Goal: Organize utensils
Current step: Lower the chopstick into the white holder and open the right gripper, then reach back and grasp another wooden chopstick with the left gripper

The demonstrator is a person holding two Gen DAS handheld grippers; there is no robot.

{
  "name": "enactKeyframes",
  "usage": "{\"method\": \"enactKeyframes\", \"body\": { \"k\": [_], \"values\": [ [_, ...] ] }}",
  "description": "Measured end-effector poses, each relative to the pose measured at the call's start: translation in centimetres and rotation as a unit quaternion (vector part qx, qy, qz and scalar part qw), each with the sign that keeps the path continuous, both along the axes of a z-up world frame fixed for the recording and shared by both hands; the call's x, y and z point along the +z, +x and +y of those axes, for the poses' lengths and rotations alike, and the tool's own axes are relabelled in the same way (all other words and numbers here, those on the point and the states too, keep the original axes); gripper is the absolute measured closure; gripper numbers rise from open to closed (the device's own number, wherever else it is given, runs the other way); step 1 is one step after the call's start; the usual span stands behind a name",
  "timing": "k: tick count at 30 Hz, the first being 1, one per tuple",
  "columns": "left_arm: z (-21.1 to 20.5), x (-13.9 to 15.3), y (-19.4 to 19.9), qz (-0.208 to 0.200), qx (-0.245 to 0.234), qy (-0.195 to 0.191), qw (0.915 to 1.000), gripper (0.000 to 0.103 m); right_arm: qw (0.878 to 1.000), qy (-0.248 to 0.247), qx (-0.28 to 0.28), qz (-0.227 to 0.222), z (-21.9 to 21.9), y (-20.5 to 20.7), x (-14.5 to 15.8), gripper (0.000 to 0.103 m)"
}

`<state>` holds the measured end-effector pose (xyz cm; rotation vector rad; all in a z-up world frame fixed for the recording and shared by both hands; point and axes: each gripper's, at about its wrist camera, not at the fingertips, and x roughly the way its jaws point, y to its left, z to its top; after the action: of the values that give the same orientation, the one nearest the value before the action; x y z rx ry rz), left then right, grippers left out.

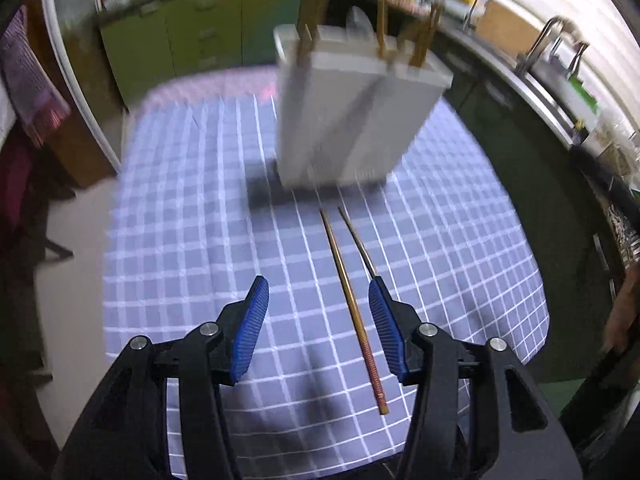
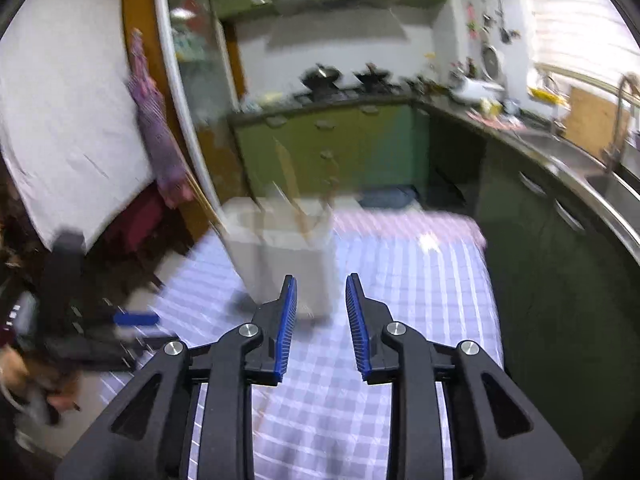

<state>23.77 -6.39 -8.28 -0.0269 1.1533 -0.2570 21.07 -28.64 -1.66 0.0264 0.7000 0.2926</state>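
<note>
Tabletop (image 1: 200, 208): covered by a blue-grey cloth with a white grid; the far edge of the cloth shows pink checks.

Holder (image 1: 344, 120): white, box-shaped, divided into compartments, standing upright on the far middle of the cloth. Wooden utensil handles rise from its top; their kind is too blurred to tell.

Chopstick (image 1: 352, 308): brown, lying flat on the cloth near of the holder, thick end nearest, tip pointing toward the holder.

Second chopstick (image 1: 356, 240): darker, just right of the first, near-parallel, apart from it.
</note>
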Motion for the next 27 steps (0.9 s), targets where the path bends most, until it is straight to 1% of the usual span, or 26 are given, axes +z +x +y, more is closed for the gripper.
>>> {"method": "enactKeyframes", "body": {
  "k": [2,4,7,9,12,14,16,19,21,23,27],
  "values": [
    [-1.0,-1.6,0.8,0.027,0.002,0.008,0.9996,0.053,0.999,-0.004,-0.015,0.036,-0.9,-0.1,-3.7,0.077],
    [-1.9,-3.0,2.0,0.054,0.010,0.016,0.9984,0.053,0.998,-0.004,-0.031,0.059,-1.9,0.0,-6.3,0.077],
    [-2.6,-5.0,3.3,0.094,0.031,0.026,0.9948,0.054,0.996,-0.013,-0.054,0.072,-3.5,-0.2,-8.7,0.077],
    [-2.9,-5.8,4.1,0.113,0.042,0.031,0.9922,0.057,0.994,-0.024,-0.069,0.077,-4.4,-0.2,-9.5,0.077],
    [-3.4,-6.5,5.2,0.126,0.057,0.039,0.9896,0.060,0.993,-0.025,-0.076,0.082,-5.4,-0.1,-9.9,0.077],
    [-3.9,-6.7,5.5,0.127,0.058,0.048,0.9891,0.067,0.993,-0.032,-0.076,0.083,-5.3,-0.1,-9.7,0.077],
    [-4.4,-7.0,5.8,0.131,0.059,0.058,0.9879,0.071,0.993,-0.031,-0.072,0.086,-5.3,-0.3,-9.8,0.077],
    [-5.2,-7.4,6.1,0.139,0.055,0.067,0.9865,0.074,0.993,-0.030,-0.069,0.088,-4.9,0.0,-9.9,0.074],
    [-5.7,-7.5,6.1,0.141,0.051,0.070,0.9862,0.077,0.993,-0.030,-0.066,0.089,-4.7,0.1,-9.9,0.074],
    [-5.9,-7.6,6.1,0.142,0.048,0.070,0.9862,0.084,0.993,-0.032,-0.064,0.090,-4.4,0.0,-9.9,0.074],
    [-7.1,-8.1,6.6,0.148,0.046,0.073,0.9852,0.090,0.994,-0.034,-0.056,0.091,-4.0,0.0,-9.6,0.074]
  ]
}}
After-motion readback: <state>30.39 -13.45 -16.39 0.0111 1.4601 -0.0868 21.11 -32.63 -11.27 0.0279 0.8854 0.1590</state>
